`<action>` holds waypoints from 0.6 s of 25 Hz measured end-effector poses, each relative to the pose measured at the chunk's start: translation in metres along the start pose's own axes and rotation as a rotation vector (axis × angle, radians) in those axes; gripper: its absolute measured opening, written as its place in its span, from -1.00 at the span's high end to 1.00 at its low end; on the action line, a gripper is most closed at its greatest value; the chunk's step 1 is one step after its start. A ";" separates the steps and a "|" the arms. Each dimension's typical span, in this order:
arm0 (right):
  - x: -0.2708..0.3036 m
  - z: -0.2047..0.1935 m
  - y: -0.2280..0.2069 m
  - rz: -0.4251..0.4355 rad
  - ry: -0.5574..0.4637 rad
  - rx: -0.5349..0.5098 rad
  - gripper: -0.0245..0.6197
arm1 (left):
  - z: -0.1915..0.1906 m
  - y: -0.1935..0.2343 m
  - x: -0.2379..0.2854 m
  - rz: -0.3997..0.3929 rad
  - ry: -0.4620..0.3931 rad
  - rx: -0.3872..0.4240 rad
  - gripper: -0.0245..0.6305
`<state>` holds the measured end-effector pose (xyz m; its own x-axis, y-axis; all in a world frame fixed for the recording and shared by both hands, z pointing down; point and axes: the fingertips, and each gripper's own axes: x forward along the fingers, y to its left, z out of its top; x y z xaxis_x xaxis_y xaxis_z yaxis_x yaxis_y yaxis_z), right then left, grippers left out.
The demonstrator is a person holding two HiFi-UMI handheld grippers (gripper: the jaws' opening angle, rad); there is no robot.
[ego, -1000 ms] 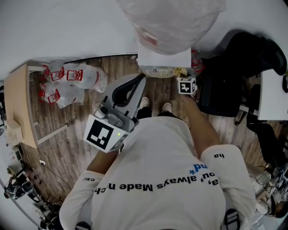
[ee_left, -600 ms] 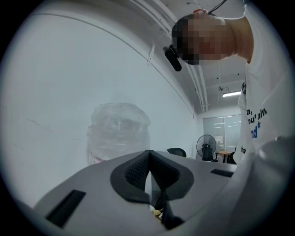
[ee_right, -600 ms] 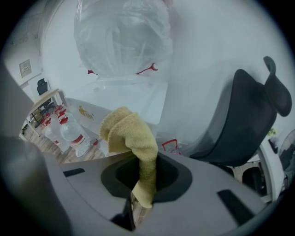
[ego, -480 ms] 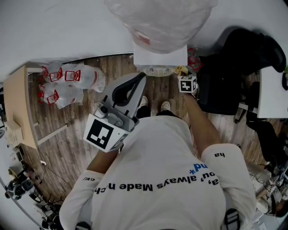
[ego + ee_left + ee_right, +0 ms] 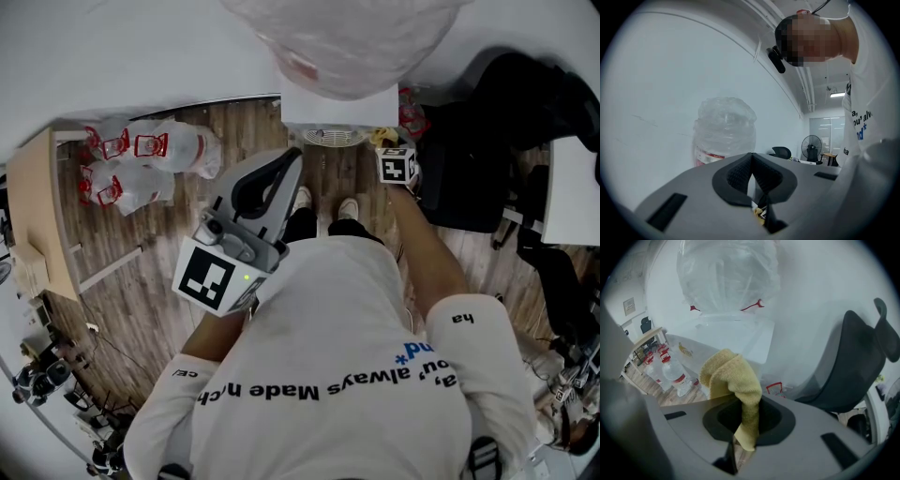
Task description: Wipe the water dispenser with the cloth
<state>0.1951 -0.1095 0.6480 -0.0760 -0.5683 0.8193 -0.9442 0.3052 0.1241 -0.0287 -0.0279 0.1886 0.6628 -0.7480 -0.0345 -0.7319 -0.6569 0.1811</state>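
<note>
Your right gripper [image 5: 747, 416] pinches the yellow cloth [image 5: 733, 376] close to the water dispenser [image 5: 740, 336]; your left gripper [image 5: 752, 164] has its jaws pressed together, holding nothing

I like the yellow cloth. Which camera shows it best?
The right gripper view: the cloth sits big and centred, pinched in the right tongs. The head view shows only a small yellow bit; the left gripper view barely a speck.
</note>
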 end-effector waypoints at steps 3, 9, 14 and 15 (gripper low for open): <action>0.005 -0.003 -0.001 0.009 -0.002 -0.003 0.75 | -0.011 0.004 0.001 0.007 0.009 -0.009 0.87; 0.019 -0.008 -0.002 0.017 -0.019 -0.018 0.74 | -0.039 0.011 0.004 0.007 0.061 -0.019 0.87; 0.025 -0.017 0.001 0.021 -0.001 -0.035 0.75 | -0.054 0.017 0.008 0.004 0.077 -0.038 0.87; 0.027 -0.019 0.001 0.023 0.002 -0.034 0.75 | -0.057 0.018 0.009 0.004 0.081 -0.042 0.87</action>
<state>0.1980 -0.1102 0.6808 -0.0969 -0.5590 0.8235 -0.9307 0.3440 0.1240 -0.0272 -0.0408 0.2479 0.6721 -0.7391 0.0456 -0.7282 -0.6485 0.2219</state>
